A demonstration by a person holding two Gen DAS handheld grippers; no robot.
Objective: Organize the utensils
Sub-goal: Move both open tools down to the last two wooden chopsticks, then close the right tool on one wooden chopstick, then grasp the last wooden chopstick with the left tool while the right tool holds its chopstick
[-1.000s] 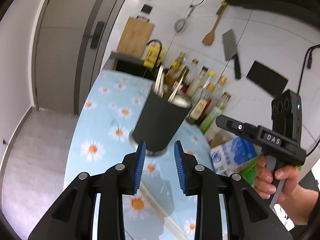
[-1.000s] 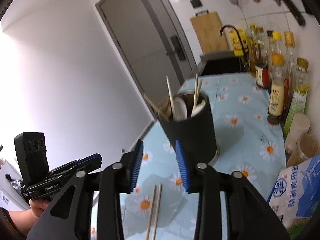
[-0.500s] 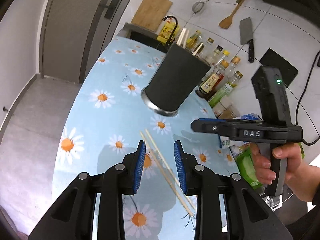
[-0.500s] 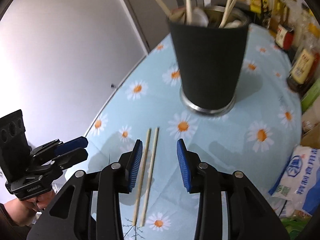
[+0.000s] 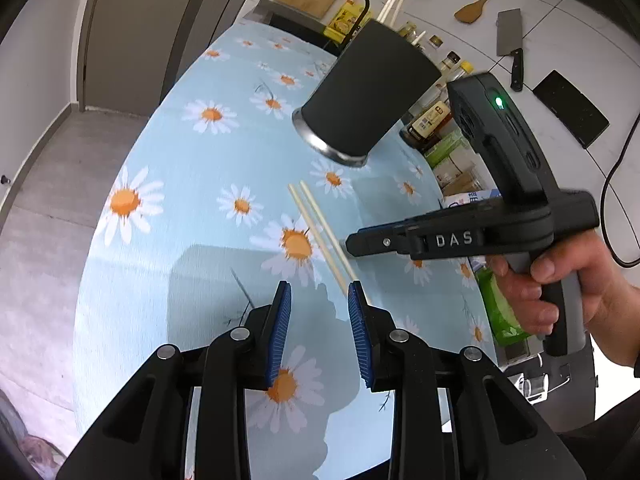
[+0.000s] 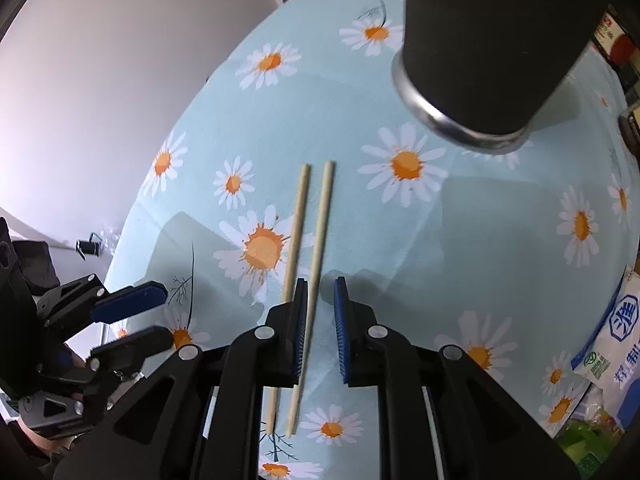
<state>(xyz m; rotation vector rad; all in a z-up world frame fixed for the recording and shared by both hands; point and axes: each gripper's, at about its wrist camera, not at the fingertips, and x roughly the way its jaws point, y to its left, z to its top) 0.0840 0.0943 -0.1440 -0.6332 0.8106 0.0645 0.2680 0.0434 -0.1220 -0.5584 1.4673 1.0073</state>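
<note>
Daisy-print cloth [image 6: 480,240] covers the table, where two chopsticks [image 6: 316,240] lie side by side, near the black holder [image 6: 492,40]. Right gripper [image 6: 320,312] hangs low with jaws apart, straddling only the right stick; shift left to take both, then close gently. Left gripper [image 5: 319,320] waits beside it, empty and parted.

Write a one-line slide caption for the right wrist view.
Open right tool lowered over two chopsticks on the daisy tablecloth, near the dark utensil holder.
</note>
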